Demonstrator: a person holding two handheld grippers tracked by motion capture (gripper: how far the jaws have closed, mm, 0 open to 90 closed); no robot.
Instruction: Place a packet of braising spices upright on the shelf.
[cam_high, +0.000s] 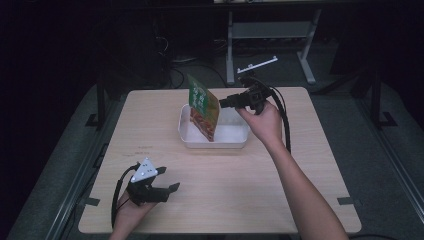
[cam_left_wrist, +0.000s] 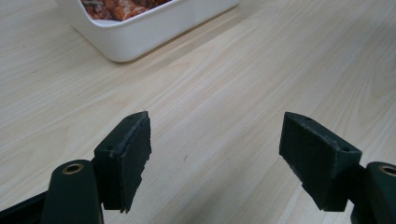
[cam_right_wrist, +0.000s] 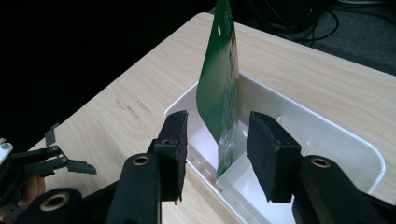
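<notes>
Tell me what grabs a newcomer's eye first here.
A green snack packet stands tilted in the white tray at the table's middle. The right gripper sits open just behind it, the packet's edge between its jaws. The left gripper rests open near the table's front left.

One wooden table (cam_high: 225, 200) fills the middle of the high view. On it, just above centre, sits one white tray (cam_high: 215, 140), and one green snack packet (cam_high: 203, 107) stands in its left half. There are two grippers: the left gripper (cam_high: 170, 187) at the lower left of the frame and the right gripper (cam_high: 224, 102) above centre right. Each is held by one hand, two hands in all. Each gripper has two black jaws.
</notes>
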